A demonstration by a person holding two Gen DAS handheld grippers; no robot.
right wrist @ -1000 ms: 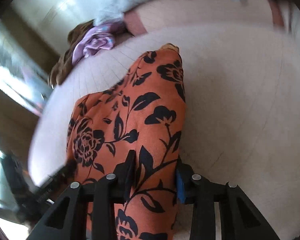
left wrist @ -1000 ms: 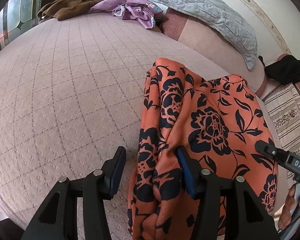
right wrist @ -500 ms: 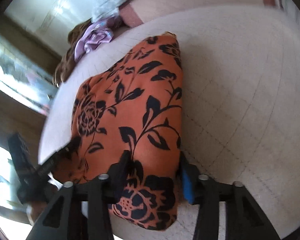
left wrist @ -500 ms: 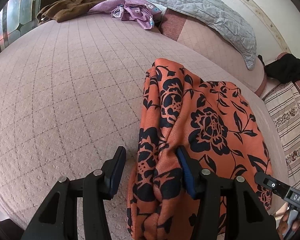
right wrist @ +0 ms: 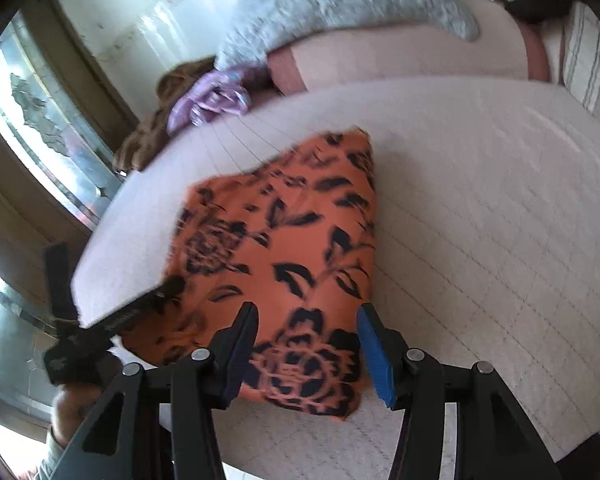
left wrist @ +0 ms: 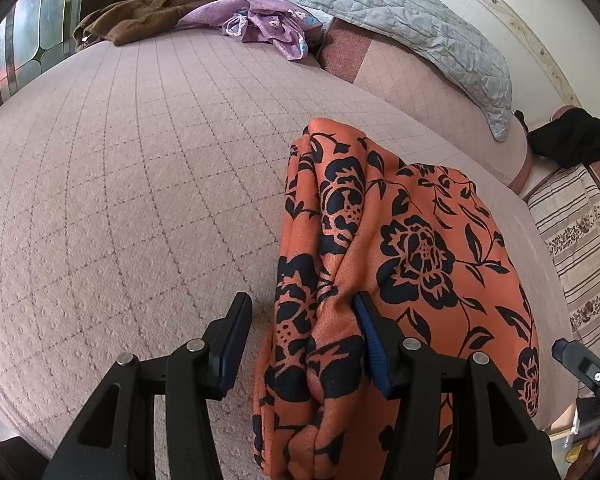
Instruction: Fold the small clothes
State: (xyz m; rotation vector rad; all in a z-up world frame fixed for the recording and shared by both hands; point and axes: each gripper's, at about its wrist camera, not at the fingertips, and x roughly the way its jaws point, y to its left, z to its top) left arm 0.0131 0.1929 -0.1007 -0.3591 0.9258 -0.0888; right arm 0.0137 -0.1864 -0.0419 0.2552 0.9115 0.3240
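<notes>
I am letting my right tool [right wrist: 306,350], whose jaws have just been spreading, clear the folded orange floral garment [right wrist: 284,264] lying near the bed's [left wrist: 132,184] front edge, while my left tool [left wrist: 302,342] is standing half-spread, pinching nothing.

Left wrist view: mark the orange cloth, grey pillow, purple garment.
orange cloth [left wrist: 416,248], left wrist view, on the big black flower
grey pillow [left wrist: 412,20], left wrist view, middle of its quilted face
purple garment [left wrist: 268,20], left wrist view, crumpled middle
</notes>
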